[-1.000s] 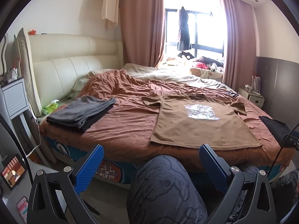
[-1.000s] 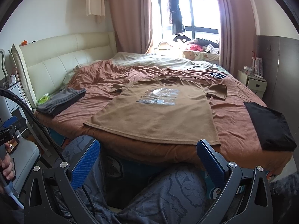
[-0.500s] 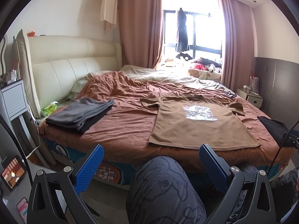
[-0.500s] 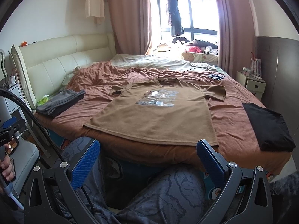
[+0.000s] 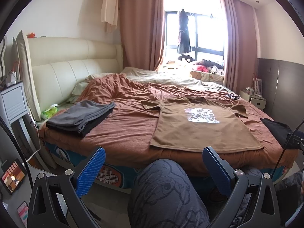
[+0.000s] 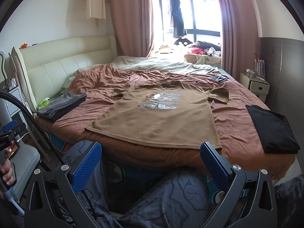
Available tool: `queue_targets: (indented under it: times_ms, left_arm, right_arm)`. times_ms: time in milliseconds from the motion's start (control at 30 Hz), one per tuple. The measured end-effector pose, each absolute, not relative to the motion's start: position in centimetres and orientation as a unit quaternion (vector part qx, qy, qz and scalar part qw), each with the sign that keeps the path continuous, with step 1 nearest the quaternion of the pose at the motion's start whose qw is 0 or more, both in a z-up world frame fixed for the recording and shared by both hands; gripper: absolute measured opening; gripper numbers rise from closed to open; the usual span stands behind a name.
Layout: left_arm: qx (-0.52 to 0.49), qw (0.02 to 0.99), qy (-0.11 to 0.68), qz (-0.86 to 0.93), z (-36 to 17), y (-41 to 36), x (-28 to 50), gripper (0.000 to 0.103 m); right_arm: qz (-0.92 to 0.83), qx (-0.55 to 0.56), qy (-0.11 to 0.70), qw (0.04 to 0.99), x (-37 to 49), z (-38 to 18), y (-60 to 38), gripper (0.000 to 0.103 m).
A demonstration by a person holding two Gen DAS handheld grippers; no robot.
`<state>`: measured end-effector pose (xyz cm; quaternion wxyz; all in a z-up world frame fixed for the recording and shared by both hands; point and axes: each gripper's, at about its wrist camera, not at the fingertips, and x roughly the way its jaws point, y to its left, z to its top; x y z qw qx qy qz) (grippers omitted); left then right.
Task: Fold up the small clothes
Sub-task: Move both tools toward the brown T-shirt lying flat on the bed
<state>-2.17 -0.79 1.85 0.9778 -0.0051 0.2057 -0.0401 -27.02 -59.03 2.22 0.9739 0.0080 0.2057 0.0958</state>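
A brown T-shirt (image 5: pixel 201 129) (image 6: pixel 161 121) with a silver print lies flat, front up, on the rust-coloured bedspread (image 5: pixel 125 129) (image 6: pixel 235 121), hem toward me. My left gripper (image 5: pixel 153 168) hovers open short of the bed edge, over a person's patterned grey trouser leg (image 5: pixel 167 195), its blue pads empty. My right gripper (image 6: pixel 150 164) is likewise open and empty, just below the shirt's hem and apart from it. Neither gripper touches any cloth.
A folded grey garment stack (image 5: pixel 81 117) (image 6: pixel 60 104) lies on the bed's left, a folded black garment (image 6: pixel 273 129) (image 5: pixel 275 131) on its right. A cream headboard (image 5: pixel 72 72) stands left, a nightstand (image 6: pixel 256 87) right. Phones (image 5: pixel 13 176) sit at the lower left.
Both cameras have drifted slightly back and tilted; the bed and shirt sit a little lower in view. Both grippers stay open and nothing on the bed has moved.
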Motion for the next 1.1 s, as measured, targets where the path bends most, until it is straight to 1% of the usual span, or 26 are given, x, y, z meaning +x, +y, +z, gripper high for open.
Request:
queue_targets:
  times_ms: [533, 767, 1100]
  left_arm:
    - [-0.008, 0.978, 0.206, -0.042, 2.1, -0.8, -2.2, 0.103]
    - [-0.016, 0.978, 0.202, -0.048, 3.7, -0.6, -0.9, 0.103]
    - [-0.025, 0.982, 0.187, -0.024, 6.2, -0.4, 2.0, 0.103]
  right_arm:
    - [0.096, 0.021, 0.204, 0.974, -26.8, 2.8, -59.3, 0.103]
    - [0.094, 0.006, 0.19, 0.977, -26.7, 4.7, -59.4, 0.103]
    - [0.111, 0.008, 0.179, 0.978, -24.1, 4.4, -60.9, 0.103]
